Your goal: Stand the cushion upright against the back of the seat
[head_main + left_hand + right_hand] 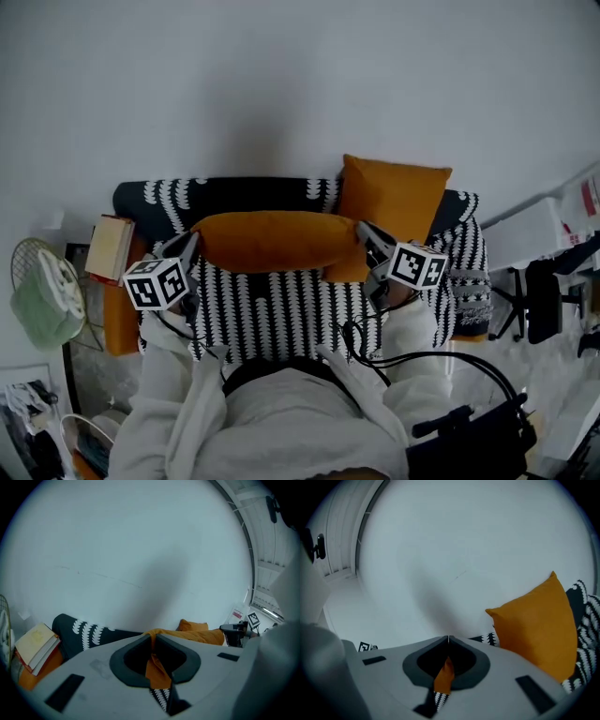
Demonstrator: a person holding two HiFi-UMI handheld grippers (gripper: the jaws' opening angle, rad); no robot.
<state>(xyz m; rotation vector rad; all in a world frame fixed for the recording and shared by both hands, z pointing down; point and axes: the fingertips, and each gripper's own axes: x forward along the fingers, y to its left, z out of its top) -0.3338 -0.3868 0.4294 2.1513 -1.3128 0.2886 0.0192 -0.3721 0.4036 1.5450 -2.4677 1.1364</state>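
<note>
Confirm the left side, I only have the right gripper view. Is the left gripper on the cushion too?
Observer: Yes, the left gripper has its jaws shut on a fold of the cushion.
Operator: How does it lie?
Observer: Level, spanning the seat from the left gripper to the right gripper.
Operator: Anything off to the left?
Observer: A book at the seat's left end.

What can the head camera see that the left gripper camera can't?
Only the head view shows the black chair and the black cables near the person. Only the left gripper view shows the left gripper up close, with its jaws shut on the orange cushion. Both show that cushion, the upright cushion, the books and the patterned sofa.
</note>
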